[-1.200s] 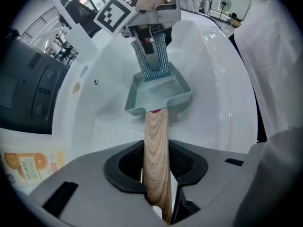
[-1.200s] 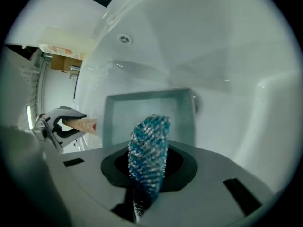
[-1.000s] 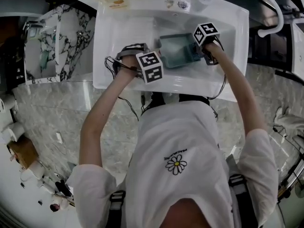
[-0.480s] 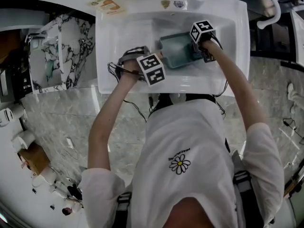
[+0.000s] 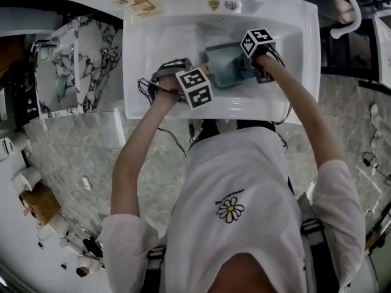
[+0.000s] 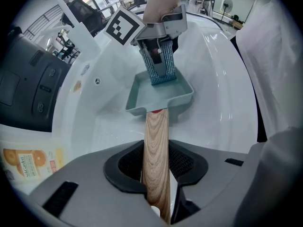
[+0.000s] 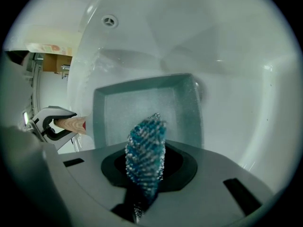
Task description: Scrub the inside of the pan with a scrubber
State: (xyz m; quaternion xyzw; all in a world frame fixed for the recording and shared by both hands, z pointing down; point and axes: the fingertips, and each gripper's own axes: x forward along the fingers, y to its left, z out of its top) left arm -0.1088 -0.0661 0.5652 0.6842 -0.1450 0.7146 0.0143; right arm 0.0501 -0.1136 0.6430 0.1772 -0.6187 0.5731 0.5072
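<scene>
The person wears a white short-sleeved T-shirt (image 5: 244, 176) with a small daisy print (image 5: 227, 211). The left gripper (image 6: 156, 167) and right gripper (image 7: 144, 171) have grey shells with black ribbed pads (image 6: 183, 161). Each carries a white cube (image 5: 194, 88) of black square markers, and thin black cables (image 5: 145, 85) trail from them.

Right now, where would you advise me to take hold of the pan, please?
Probably the wooden handle, approached from its free end, as the left gripper grips it: it is the narrow straight part jutting beyond the pan, clear of the scrubber.
</scene>
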